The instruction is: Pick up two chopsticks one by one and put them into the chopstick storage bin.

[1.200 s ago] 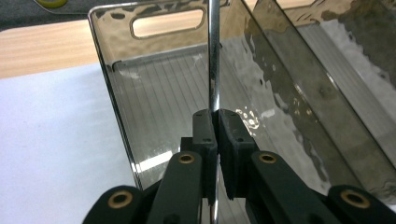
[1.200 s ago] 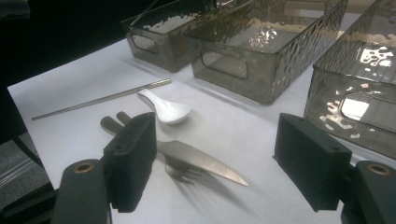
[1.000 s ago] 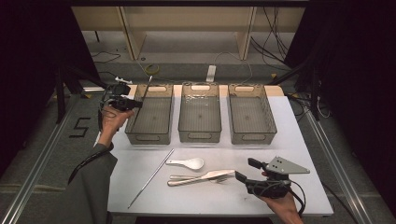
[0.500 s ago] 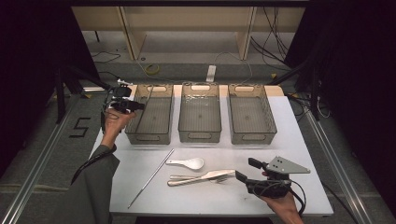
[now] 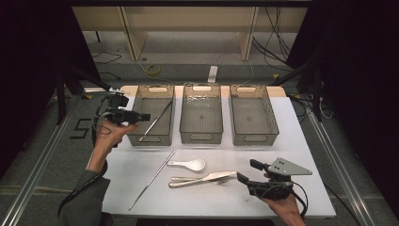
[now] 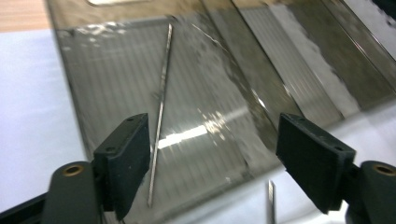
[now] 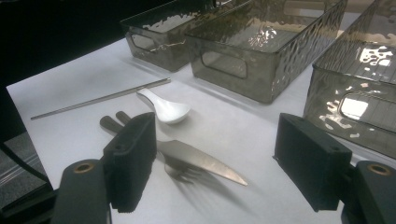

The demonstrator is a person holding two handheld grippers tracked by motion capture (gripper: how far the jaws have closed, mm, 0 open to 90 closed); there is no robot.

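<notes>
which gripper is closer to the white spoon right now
Right. The right gripper sits low on the table just beyond the knife and fork from the white spoon; the left gripper hovers over the left bin.

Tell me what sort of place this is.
Probably a lab data-collection station, not a kitchen: a white table between black curtains, loose cables on the floor, and three empty-looking sorting bins before cutlery.

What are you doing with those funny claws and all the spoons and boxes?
A person holds a gripper in each hand and seems to be sorting cutlery into three clear bins. The left gripper is open above the left bin, where one metal chopstick lies inside. The right gripper is open too, near the knife and fork. A white spoon and a second chopstick lie on the table.
</notes>
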